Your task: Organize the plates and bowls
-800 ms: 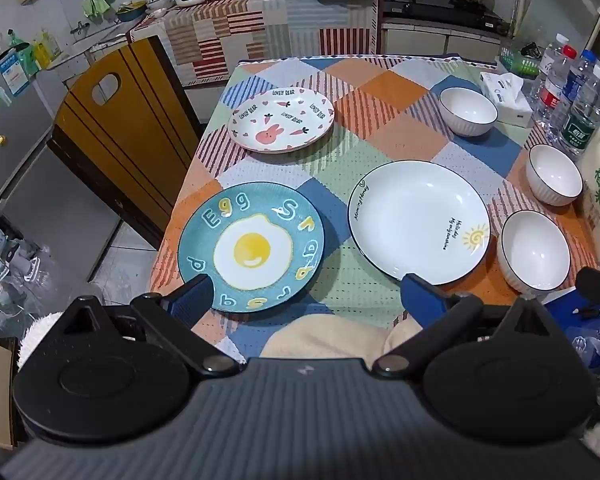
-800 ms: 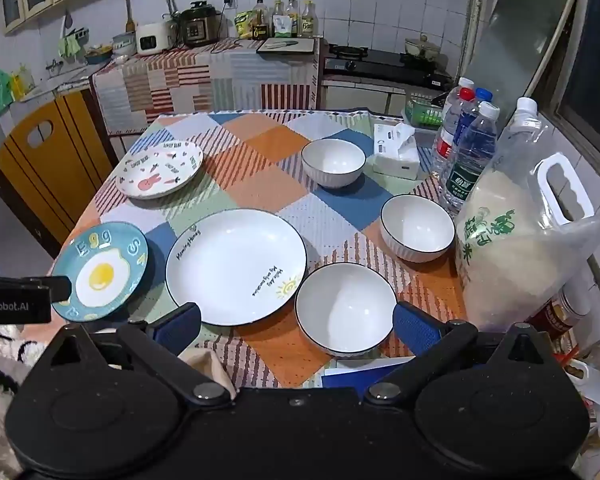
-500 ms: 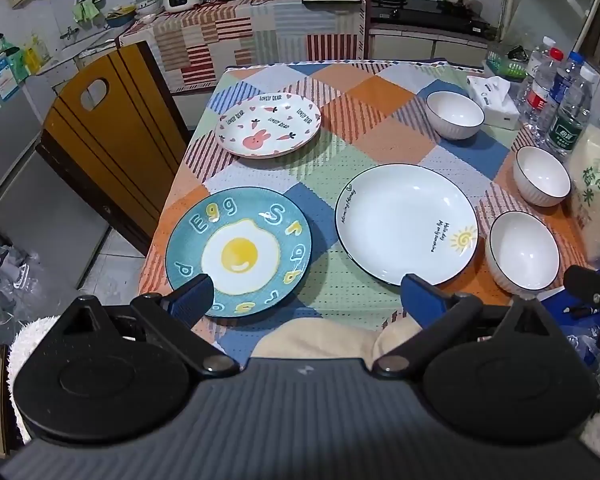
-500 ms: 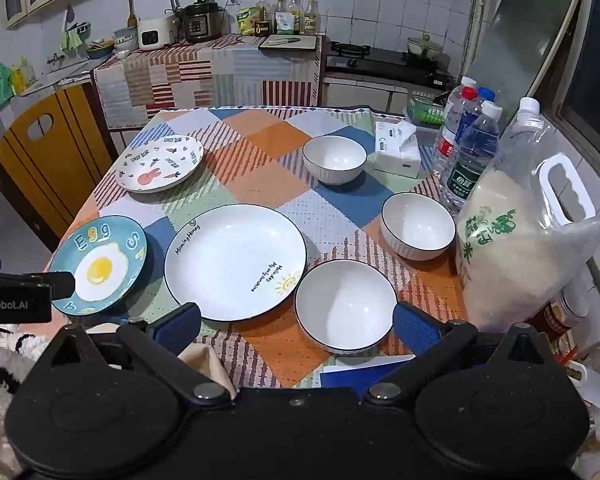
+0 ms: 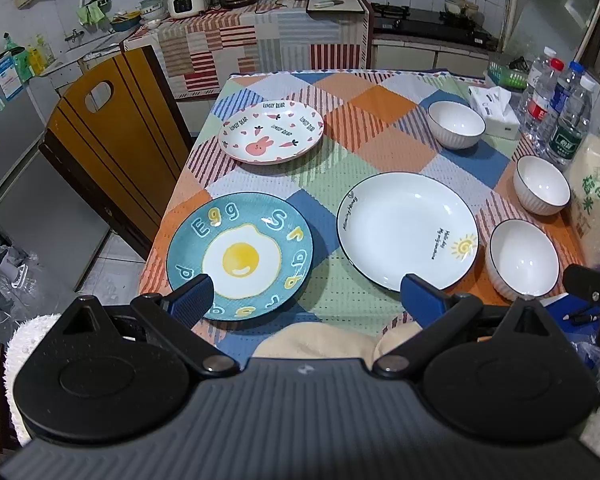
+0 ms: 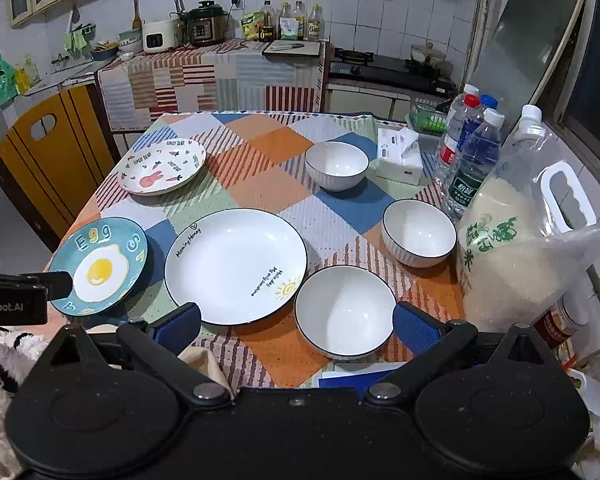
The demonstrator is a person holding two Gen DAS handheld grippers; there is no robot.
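Note:
Three plates lie on the checked tablecloth: a teal egg plate (image 5: 240, 256) (image 6: 100, 266) at the near left, a large white plate (image 5: 408, 230) (image 6: 236, 266) in the middle, a pink rabbit plate (image 5: 271, 132) (image 6: 162, 166) at the far left. Three white bowls stand on the right: near (image 5: 522, 258) (image 6: 345, 312), middle (image 5: 542, 186) (image 6: 419, 233), far (image 5: 456, 125) (image 6: 337, 166). My left gripper (image 5: 306, 300) is open and empty above the near table edge, between egg plate and white plate. My right gripper (image 6: 296, 328) is open and empty, just before the near bowl.
A bag of rice (image 6: 516, 256), water bottles (image 6: 470, 160) and a tissue box (image 6: 400, 156) stand along the table's right side. A wooden chair (image 5: 112, 128) stands at the left. A cream cloth (image 5: 316, 342) lies at the near edge.
Both grippers have drifted slightly forward and lower toward the table. Their jaws stay open. Nothing on the table has moved.

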